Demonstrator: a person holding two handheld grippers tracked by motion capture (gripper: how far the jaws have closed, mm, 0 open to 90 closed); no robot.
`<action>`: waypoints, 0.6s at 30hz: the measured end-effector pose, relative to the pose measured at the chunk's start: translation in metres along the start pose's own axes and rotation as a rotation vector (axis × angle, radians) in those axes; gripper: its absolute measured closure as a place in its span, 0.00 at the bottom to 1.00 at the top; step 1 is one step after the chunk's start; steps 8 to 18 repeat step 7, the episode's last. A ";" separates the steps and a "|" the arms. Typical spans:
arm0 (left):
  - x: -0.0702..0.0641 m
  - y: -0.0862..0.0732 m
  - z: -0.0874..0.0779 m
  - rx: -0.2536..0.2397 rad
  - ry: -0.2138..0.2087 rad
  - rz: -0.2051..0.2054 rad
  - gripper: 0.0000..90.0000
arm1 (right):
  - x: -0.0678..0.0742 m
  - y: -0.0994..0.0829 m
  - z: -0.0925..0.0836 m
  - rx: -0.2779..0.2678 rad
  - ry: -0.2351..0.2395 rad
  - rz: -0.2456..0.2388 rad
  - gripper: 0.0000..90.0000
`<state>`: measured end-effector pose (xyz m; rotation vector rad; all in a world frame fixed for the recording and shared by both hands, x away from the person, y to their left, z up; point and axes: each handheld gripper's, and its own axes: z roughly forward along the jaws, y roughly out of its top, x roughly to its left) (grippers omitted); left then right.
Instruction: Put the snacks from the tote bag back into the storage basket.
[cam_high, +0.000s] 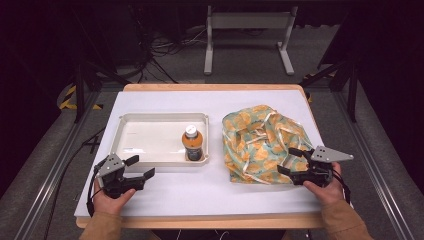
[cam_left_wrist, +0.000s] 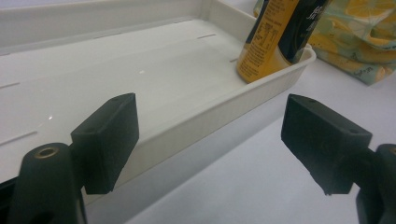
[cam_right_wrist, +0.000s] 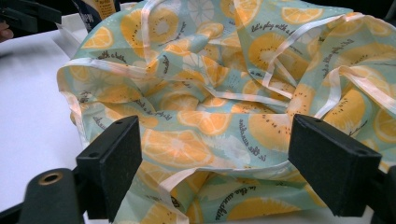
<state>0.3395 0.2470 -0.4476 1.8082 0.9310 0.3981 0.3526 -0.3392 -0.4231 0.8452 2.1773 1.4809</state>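
An orange drink bottle (cam_high: 192, 143) with a white cap stands upright in the near right corner of a white tray (cam_high: 131, 122). In the left gripper view the bottle (cam_left_wrist: 275, 37) rises behind the tray's near wall (cam_left_wrist: 210, 119). My left gripper (cam_high: 139, 167) hovers open just in front of the tray, nothing between its jaws. A crumpled fabric bag (cam_high: 260, 142) printed with orange slices lies to the right of the tray. My right gripper (cam_high: 290, 160) is open at the bag's near right edge, and the bag (cam_right_wrist: 210, 107) with its pale ribbon handles spreads beyond the jaws.
A white sheet (cam_high: 210, 192) covers the wooden table, with bare room along its front between the two hands. A metal stand (cam_high: 247, 30) and loose cables (cam_high: 160, 47) lie on the floor behind the table.
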 end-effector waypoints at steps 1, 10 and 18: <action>0.001 -0.001 0.000 -0.003 0.000 -0.008 0.22 | 0.000 0.000 0.000 -0.001 -0.001 0.000 0.20; 0.002 -0.001 -0.002 -0.020 0.003 -0.029 0.22 | 0.000 -0.001 0.001 0.008 -0.005 0.003 0.20; 0.002 -0.001 -0.002 -0.020 0.003 -0.029 0.22 | 0.000 -0.001 0.001 0.008 -0.005 0.003 0.20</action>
